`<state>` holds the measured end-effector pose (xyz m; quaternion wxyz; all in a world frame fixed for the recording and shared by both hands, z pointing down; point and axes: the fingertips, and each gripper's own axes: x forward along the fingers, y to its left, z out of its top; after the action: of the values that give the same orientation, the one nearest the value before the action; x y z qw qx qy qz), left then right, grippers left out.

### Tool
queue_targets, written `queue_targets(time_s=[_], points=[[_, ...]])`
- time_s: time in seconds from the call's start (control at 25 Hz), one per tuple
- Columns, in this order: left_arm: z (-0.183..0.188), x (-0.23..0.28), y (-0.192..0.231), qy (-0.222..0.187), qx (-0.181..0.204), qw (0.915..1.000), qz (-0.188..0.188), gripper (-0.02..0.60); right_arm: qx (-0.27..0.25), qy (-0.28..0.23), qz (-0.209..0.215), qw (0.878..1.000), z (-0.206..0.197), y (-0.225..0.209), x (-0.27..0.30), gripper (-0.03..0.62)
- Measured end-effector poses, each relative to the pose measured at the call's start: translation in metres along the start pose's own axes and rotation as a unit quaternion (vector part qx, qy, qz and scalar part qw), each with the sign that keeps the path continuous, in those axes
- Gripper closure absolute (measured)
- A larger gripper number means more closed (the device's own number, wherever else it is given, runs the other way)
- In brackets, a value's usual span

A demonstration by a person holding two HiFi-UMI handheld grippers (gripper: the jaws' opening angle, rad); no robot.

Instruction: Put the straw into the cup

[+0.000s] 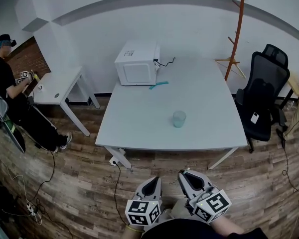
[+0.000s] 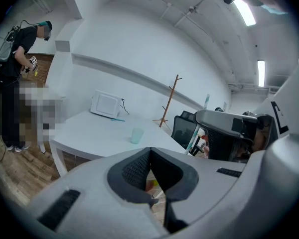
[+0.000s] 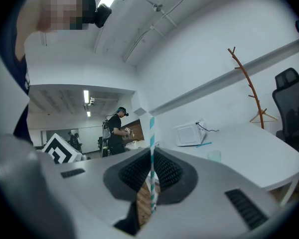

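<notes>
A pale green translucent cup [image 1: 179, 118] stands upright near the front middle of the white table [image 1: 139, 128]; it also shows in both gripper views as the cup [image 2: 136, 135] and the cup [image 3: 214, 156]. A teal-and-white striped straw [image 3: 151, 148] stands upright, and my right gripper [image 3: 151, 153] is shut on it. In the head view that right gripper [image 1: 184, 175] hovers over the floor short of the table. Beside it my left gripper [image 1: 153, 181] is shut with nothing in it; its own view shows the left gripper [image 2: 150, 152] and the straw [image 2: 204, 106] to its right.
A white microwave [image 1: 137, 62] sits at the table's far left, with a thin teal item [image 1: 158, 85] lying by it. A black office chair [image 1: 263, 96] and a wooden coat stand [image 1: 236, 34] are at the right. A person [image 1: 10, 83] stands by a second table [image 1: 60, 86]. Cables cross the floor.
</notes>
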<state>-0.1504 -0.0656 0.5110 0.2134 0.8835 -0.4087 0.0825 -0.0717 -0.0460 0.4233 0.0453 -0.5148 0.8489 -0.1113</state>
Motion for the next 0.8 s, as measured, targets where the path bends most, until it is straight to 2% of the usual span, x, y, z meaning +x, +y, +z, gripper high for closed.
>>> queue_targets(time_s=[0.16,0.36,0.8], points=[[0.000,0.005,0.001,0.003,0.003,1.0000,0.002,0.571,0.013,0.009,-0.008,1.000,-0.008,-0.012,0.003,0.557],[0.003,0.015,0.020,0.006,-0.001,0.9998,0.021,0.571,0.013,0.012,0.010,1.000,-0.007,-0.019,0.026,0.557],[0.040,0.069,0.040,-0.001,-0.002,0.9994,0.035,0.571,0.000,0.010,0.032,0.999,0.018,-0.060,0.077,0.557]])
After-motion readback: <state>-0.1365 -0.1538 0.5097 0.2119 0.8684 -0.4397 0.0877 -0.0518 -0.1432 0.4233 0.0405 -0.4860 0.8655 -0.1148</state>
